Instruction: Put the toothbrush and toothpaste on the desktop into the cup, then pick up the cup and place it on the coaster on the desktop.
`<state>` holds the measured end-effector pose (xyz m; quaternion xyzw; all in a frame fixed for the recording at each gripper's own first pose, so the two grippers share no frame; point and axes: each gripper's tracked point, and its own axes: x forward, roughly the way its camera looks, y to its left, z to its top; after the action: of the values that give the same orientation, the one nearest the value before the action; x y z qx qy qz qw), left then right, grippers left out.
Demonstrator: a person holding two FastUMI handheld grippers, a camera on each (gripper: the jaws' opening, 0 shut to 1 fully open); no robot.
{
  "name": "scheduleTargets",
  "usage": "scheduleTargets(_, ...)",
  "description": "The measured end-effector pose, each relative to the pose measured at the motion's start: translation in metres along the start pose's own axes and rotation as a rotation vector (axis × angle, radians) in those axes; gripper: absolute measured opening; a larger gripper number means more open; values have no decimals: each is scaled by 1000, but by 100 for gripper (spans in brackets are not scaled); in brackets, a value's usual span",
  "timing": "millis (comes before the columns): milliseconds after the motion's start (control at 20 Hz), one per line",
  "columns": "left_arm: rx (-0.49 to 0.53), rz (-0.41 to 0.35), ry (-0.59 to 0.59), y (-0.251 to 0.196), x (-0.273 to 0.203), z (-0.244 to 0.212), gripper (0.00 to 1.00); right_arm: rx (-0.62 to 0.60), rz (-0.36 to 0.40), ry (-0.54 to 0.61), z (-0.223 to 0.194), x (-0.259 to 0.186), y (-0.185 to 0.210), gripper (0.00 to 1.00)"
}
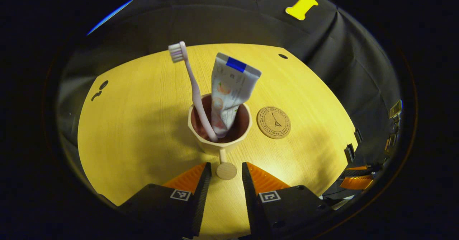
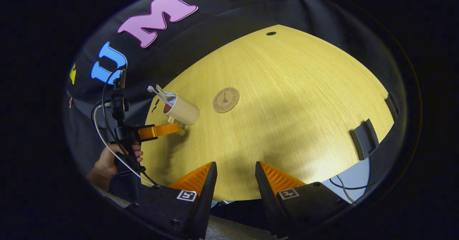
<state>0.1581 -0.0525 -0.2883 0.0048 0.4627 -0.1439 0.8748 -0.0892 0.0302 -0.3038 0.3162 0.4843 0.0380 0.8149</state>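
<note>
A beige cup (image 1: 219, 145) stands on the wooden desktop (image 1: 136, 125), holding a pink toothbrush (image 1: 192, 85) and a white toothpaste tube (image 1: 229, 89), both upright and leaning. The cup's handle ends in a round knob (image 1: 226, 170) that sits between the fingers of my left gripper (image 1: 226, 168); the gripper is open and the fingers stand apart from the knob. A round cork coaster (image 1: 273, 122) lies just right of the cup. In the right gripper view the cup (image 2: 183, 113), the coaster (image 2: 226, 100) and the left gripper (image 2: 157, 131) appear far left. My right gripper (image 2: 235, 172) is open at the desktop's near edge.
Black clips (image 2: 364, 139) sit on the desktop's right edge. Small holes (image 1: 283, 56) mark the far side of the desktop. A hand (image 2: 107, 164) and cables (image 2: 107, 139) are behind the left gripper. The right gripper (image 1: 358, 180) is off the desktop's right edge.
</note>
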Motion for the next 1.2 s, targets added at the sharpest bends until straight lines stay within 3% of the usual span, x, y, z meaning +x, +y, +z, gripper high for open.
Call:
scheduleTargets(200,-10,21,58,4,20,-3,55,26,-15,-14,-1,-2,-9,67)
scheduleTargets(250,-8,30,63,5,24,-1,64,36,-22,-16,-2,-3,-12,67)
scheduleTargets(350,7,55,73,8,30,1,64,60,-32,-24,-2,-5,-18,67)
scheduleTargets(400,14,65,79,9,34,1,54,70,-35,-28,-2,-6,-19,67)
scheduleTargets(450,17,75,85,10,37,2,63,78,-38,-32,-2,-6,-22,66)
scheduleTargets(550,17,98,108,13,43,-1,61,89,-38,-36,-4,-8,-24,67)
scheduleTargets(650,15,103,138,13,47,-5,50,97,-37,-33,-6,-8,-26,67)
scheduleTargets(700,17,106,150,12,48,-7,52,100,-35,-30,-7,-9,-26,67)
scheduleTargets(750,21,115,147,14,49,-6,38,100,-32,-26,-7,-8,-27,67)
scheduleTargets(800,20,119,143,13,50,-6,35,100,-29,-22,-7,-8,-28,67)
scheduleTargets(900,14,128,134,13,49,-5,39,102,-18,-18,-8,-9,-29,67)
scheduleTargets(950,13,131,131,13,49,-5,34,100,-11,-15,-6,-9,-29,67)
scheduleTargets(1200,26,149,113,13,45,-3,34,83,15,24,-4,-6,-43,66)
